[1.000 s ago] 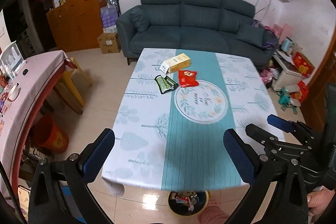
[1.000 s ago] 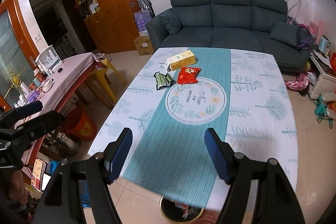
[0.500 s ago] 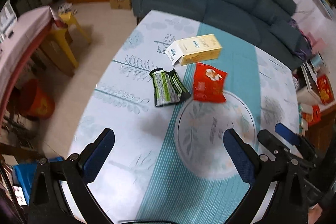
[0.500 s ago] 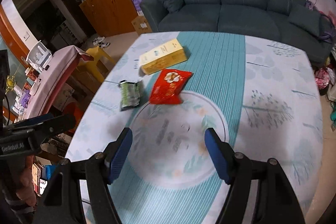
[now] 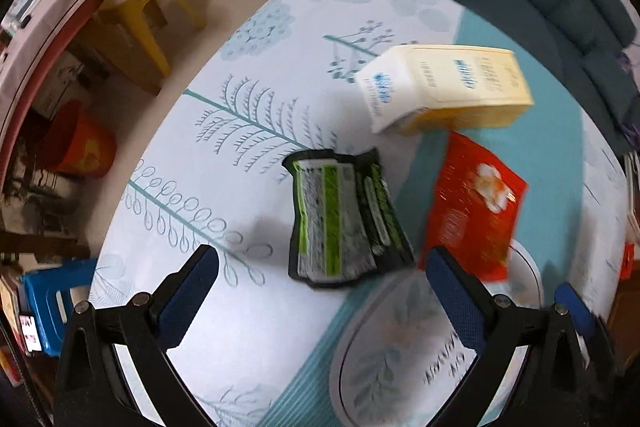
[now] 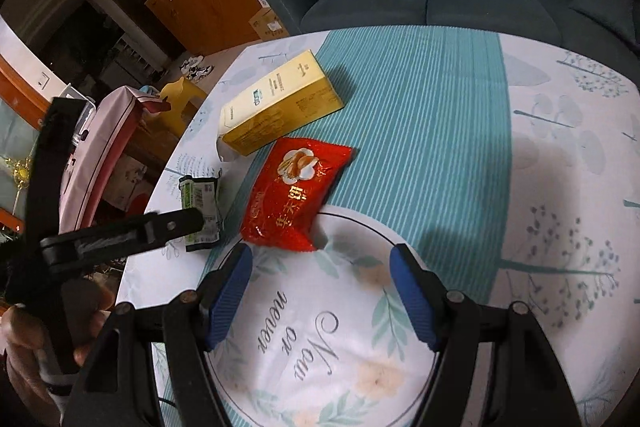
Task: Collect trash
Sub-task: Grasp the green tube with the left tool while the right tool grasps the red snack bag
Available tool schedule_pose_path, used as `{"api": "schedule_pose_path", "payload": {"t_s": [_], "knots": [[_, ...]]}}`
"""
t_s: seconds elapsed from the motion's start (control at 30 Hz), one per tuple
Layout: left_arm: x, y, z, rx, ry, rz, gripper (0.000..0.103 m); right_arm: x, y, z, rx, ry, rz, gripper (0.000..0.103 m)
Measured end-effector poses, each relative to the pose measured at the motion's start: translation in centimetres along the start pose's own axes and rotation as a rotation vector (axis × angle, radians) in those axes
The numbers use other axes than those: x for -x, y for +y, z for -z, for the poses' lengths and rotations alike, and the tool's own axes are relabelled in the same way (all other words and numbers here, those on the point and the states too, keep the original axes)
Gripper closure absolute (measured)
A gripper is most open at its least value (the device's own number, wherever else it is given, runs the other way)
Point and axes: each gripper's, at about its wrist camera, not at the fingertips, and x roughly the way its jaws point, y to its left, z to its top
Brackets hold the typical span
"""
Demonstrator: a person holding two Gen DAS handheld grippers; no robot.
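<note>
Now both claws gape wide, empty: the left claw [image 5: 320, 291] over the crumpled green-and-black snack wrapper [image 5: 344, 219], the right claw [image 6: 322, 293] near the red foil snack packet [image 6: 296, 195].

Table [image 6: 560, 155] in leaf-print cloth, yellow carton [image 6: 276, 107], red snack packet [image 6: 296, 193], green wrapper [image 5: 344, 223]

left gripper [image 5: 320, 287]: black frame, blue pads, silver screws
right gripper [image 6: 322, 291]: same
hand [image 6: 24, 347]: bare skin

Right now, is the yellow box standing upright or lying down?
Lying down: the yellow box rests on its long side on the table, behind the red packet.
</note>
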Motion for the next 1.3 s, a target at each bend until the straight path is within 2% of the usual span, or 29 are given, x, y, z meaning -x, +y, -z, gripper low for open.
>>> {"api": "schedule_pose_path", "payload": {"t_s": [0.13,0.23,0.3,0.43,0.47,0.5,0.53,0.7,0.73,0.87,0.97,1.03,1.13,1.23,1.27,1.3], "knots": [[-1.3,0.1,-0.9,0.039,0.023,0.003,0.001,-0.9,-0.1,-0.2,0.001,0.012,-0.012,0.031],[-2.1,-0.2,-1.3,0.045,0.031,-0.005,0.011,-1.5,0.0,-0.5,0.003,0.02,-0.017,0.031],[-2.8,-0.6,-1.6,0.04,0.052,-0.003,0.029,-1.8,0.1,-0.8,0.005,0.024,-0.019,0.031],[-2.8,-1.0,-1.7,0.013,0.047,-0.029,0.046,-2.4,0.5,-1.1,0.017,0.032,-0.021,0.031],[-2.7,-1.1,-1.6,0.005,0.036,-0.029,0.06,-2.5,0.7,-1.2,0.02,0.035,-0.02,0.031],[-2.5,-1.2,-1.6,-0.002,0.03,-0.028,0.081,-2.7,0.8,-1.2,0.021,0.038,-0.019,0.031],[-2.3,-1.0,-1.4,-0.005,0.031,-0.026,0.086,-3.0,0.9,-1.3,0.021,0.043,-0.016,0.031],[-1.4,0.4,-0.3,-0.007,0.014,-0.014,0.091,-4.3,1.6,-1.8,0.025,0.067,0.017,0.031],[-1.3,0.6,-0.3,-0.01,0.011,-0.015,0.094,-4.7,1.8,-1.9,0.026,0.068,0.033,0.031],[-0.3,2.0,1.3,-0.014,-0.004,-0.013,0.095,-5.3,2.9,-2.5,0.035,0.061,0.079,0.031],[0.2,2.3,2.1,-0.012,-0.014,-0.008,0.095,-6.0,4.1,-2.7,0.073,0.057,0.152,0.03],[0.7,2.5,2.7,-0.013,-0.02,-0.004,0.094,-6.7,5.4,-2.6,0.136,0.059,0.212,0.026],[1.5,2.9,3.6,-0.018,-0.03,0.003,0.094,-7.5,6.6,-2.0,0.224,0.051,0.297,0.026],[2.7,3.0,4.5,-0.021,-0.042,0.019,0.095,-7.3,6.8,-1.4,0.252,0.024,0.308,0.032],[3.3,3.1,4.9,-0.025,-0.048,0.025,0.095,-7.0,6.6,-1.2,0.254,0.016,0.306,0.041],[3.8,2.8,5.1,-0.027,-0.052,0.028,0.095,-6.6,6.5,-1.1,0.256,0.007,0.305,0.055]]}}
